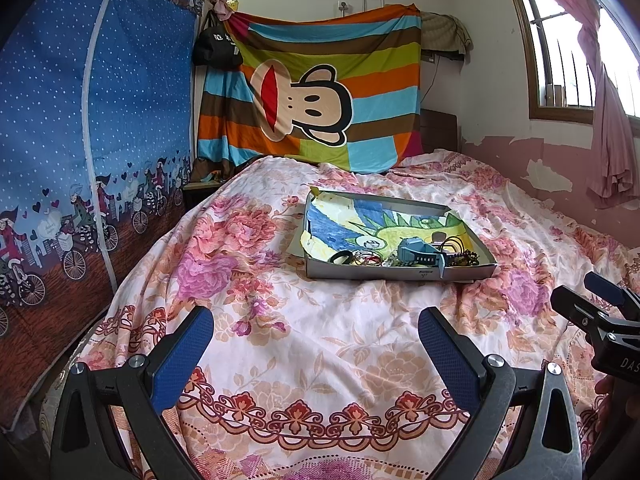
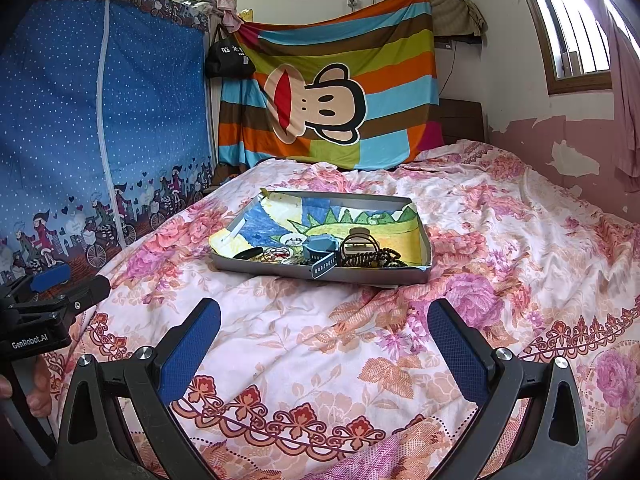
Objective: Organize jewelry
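- Left tool point(image 1: 316, 334) hovers above the floral bedspread point(image 1: 280, 320), fingers spread wide, empty.
- Tray point(image 1: 460, 272) ahead holds a blue watch point(image 1: 416, 252), dark beads point(image 1: 466, 258), a black ring point(image 1: 341, 257).
- Right tool point(image 1: 592, 304) at the right edge.

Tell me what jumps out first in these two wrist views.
A striped blanket with a cartoon monkey face hangs at the head of the bed. On the floral bedspread sits a shallow tray, with a blue watch and dark bead bracelets heaped along its near edge. Both the left gripper and right gripper are open, short of the tray.
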Demonstrator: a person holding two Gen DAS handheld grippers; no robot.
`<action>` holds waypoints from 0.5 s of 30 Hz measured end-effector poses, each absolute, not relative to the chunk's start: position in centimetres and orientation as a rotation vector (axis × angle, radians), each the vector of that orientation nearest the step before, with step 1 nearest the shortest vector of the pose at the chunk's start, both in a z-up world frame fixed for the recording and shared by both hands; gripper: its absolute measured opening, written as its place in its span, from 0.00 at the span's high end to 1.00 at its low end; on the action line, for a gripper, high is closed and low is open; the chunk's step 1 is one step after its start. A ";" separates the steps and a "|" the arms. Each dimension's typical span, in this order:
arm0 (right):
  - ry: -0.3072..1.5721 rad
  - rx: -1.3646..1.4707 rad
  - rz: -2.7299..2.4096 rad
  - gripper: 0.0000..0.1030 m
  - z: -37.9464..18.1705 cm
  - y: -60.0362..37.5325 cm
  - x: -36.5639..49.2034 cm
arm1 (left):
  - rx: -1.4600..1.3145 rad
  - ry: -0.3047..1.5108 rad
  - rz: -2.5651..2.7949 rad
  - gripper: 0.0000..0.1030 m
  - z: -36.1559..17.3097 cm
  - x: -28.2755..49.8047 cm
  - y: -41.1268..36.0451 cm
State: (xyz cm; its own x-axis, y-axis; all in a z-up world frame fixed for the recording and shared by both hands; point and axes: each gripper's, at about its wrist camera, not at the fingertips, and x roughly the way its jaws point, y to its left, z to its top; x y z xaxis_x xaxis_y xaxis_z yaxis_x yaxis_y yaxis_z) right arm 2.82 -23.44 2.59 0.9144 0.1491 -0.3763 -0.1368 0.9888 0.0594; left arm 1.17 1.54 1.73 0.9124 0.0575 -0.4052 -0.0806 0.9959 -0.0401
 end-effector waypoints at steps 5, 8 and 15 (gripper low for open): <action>0.390 0.032 0.147 0.01 2.6 -23.5 2.8 | -0.054 0.434 0.064 0.00 1.6 1.2 1.4; 0.391 0.033 0.146 0.01 2.6 -23.5 2.8 | -0.039 0.434 0.076 0.00 1.5 1.2 1.3; 0.393 0.034 0.147 0.01 2.4 -23.4 2.7 | -0.024 0.436 0.085 0.00 1.5 1.2 1.4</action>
